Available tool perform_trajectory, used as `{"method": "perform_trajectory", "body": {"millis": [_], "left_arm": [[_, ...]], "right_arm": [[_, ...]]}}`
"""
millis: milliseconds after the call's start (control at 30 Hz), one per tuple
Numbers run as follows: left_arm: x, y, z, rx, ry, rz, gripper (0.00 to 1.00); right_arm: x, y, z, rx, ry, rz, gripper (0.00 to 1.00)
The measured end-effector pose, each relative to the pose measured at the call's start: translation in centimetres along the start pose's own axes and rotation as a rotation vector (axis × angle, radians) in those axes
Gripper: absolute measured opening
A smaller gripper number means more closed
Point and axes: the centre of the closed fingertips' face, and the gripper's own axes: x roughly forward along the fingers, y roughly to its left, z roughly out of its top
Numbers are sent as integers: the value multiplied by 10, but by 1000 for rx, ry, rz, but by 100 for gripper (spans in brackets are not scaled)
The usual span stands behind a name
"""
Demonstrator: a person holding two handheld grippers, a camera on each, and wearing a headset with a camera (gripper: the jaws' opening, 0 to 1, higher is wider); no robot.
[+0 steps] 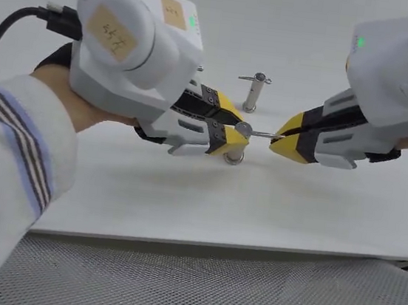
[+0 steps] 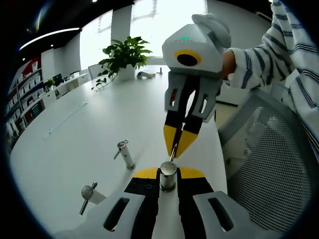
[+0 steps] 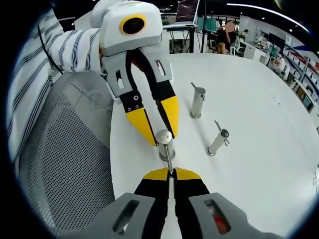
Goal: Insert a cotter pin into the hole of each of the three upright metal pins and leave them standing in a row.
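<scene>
An upright metal pin [image 1: 236, 143] stands on the white table [image 1: 184, 195], with my left gripper [image 1: 230, 136] shut around its shaft [image 2: 168, 176]. My right gripper [image 1: 283, 141] is shut on a thin cotter pin [image 1: 264, 135] whose tip meets the pin's head [image 3: 164, 136]. The cotter pin [image 3: 169, 160] runs straight from my right gripper [image 3: 170, 174] to that head. Two other metal pins [image 2: 125, 155] [image 2: 87, 194] stand farther back, each with a cotter pin through its top. One of these pins [image 1: 254, 92] shows behind the grippers in the head view.
The table's front edge [image 1: 215, 243] runs close to me, with a grey mesh chair [image 1: 209, 294] below it. A potted plant [image 2: 124, 55] stands at the table's far end. A striped sleeve [image 1: 1, 165] covers the arm at the left.
</scene>
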Motion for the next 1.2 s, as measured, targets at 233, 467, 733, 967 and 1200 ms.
{"method": "perform_trajectory", "body": {"millis": [233, 467, 733, 967, 1200], "left_arm": [[0, -1, 0, -10, -1, 1, 10], [2, -1, 1, -12, -1, -1, 10], [3, -3, 1, -9, -1, -5, 10], [3, -1, 1, -9, -2, -3, 10], [4, 0, 0, -12, -1, 3, 10]], "right_arm": [[6, 3, 6, -19, -8, 10, 0], [9, 6, 11, -38, -22, 28, 0], [10, 11, 13, -75, -23, 48, 0], [9, 9, 12, -91, -38, 42, 0], [2, 4, 14, -60, -87, 11, 6]]}}
